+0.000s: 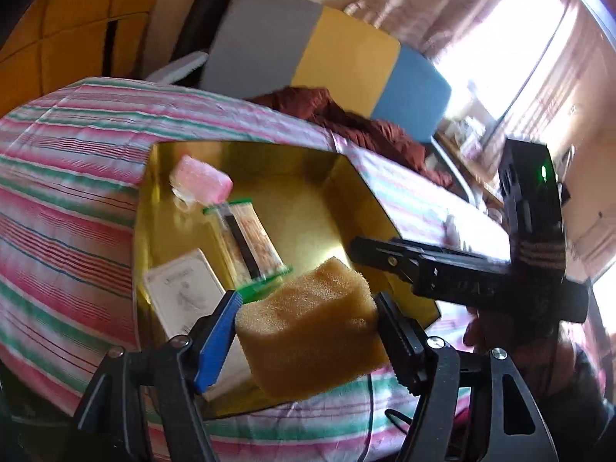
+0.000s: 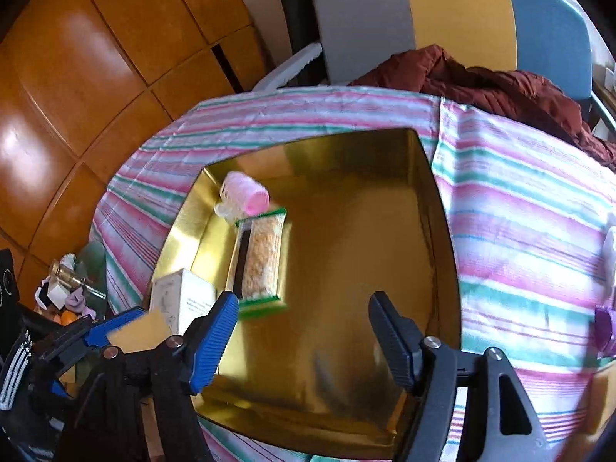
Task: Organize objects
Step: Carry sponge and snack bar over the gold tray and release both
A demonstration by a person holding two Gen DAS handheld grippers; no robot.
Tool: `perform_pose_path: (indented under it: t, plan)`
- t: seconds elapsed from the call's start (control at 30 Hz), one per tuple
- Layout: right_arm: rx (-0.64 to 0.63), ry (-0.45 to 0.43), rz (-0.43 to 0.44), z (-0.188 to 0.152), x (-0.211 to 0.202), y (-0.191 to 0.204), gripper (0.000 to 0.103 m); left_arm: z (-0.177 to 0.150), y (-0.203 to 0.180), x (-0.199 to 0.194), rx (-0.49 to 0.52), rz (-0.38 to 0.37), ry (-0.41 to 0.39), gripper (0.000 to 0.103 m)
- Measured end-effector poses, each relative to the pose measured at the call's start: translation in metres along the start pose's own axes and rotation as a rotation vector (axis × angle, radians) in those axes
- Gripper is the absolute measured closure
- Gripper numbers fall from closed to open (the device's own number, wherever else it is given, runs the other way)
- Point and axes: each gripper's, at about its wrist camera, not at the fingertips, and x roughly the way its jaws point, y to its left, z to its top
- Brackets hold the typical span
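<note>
Between the left gripper (image 1: pixel 304 327) jaws, a tan foam sponge block (image 1: pixel 308 323) is clamped above the gold tin tray (image 2: pixel 435 200). Right gripper (image 2: pixel 302 331) is open, empty over bare tray floor. Tray holds pink hair roller (image 2: pixel 246 192), green-edged snack packet (image 2: pixel 261 258), white carton (image 2: pixel 184 296). Only the right view shows a purple object (image 2: pixel 604 327) on the striped cloth (image 2: pixel 519 223).

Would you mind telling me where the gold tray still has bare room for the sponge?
The gold tray is bare across its right half, between the snack packet and the right wall, and along the near edge. The left side is crowded: pink roller, packet and white box sit close together. The left claw holds the sponge.
</note>
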Motion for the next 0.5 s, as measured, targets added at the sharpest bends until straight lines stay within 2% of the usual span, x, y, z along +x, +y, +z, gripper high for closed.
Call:
perform_pose_path:
  t: [0.07, 0.13, 0.17, 0.2, 0.4, 0.5]
  plan:
    - [0.001, 0.019, 0.012, -0.003, 0.005, 0.000, 0.032, -0.005, -0.001, 0.005, -0.003, 0.003, 0.023, 0.029]
    - [-0.001, 0.030, 0.015, -0.007, 0.008, 0.000, 0.032, -0.008, -0.001, 0.007, -0.013, 0.006, 0.034, 0.021]
    - [0.003, 0.033, 0.018, -0.008, 0.009, 0.000, 0.032, -0.009, 0.000, 0.006, -0.026, 0.012, 0.033, 0.011]
    - [0.007, 0.034, 0.020, -0.009, 0.010, 0.000, 0.032, -0.009, 0.001, 0.004, -0.037, 0.013, 0.024, 0.006]
    - [0.038, 0.019, 0.031, -0.012, 0.004, -0.007, 0.030, -0.008, 0.002, -0.003, -0.038, 0.018, 0.002, 0.006]
    - [0.051, 0.017, 0.027, -0.014, 0.002, -0.010, 0.030, -0.007, 0.004, -0.013, -0.037, 0.040, -0.046, 0.007]
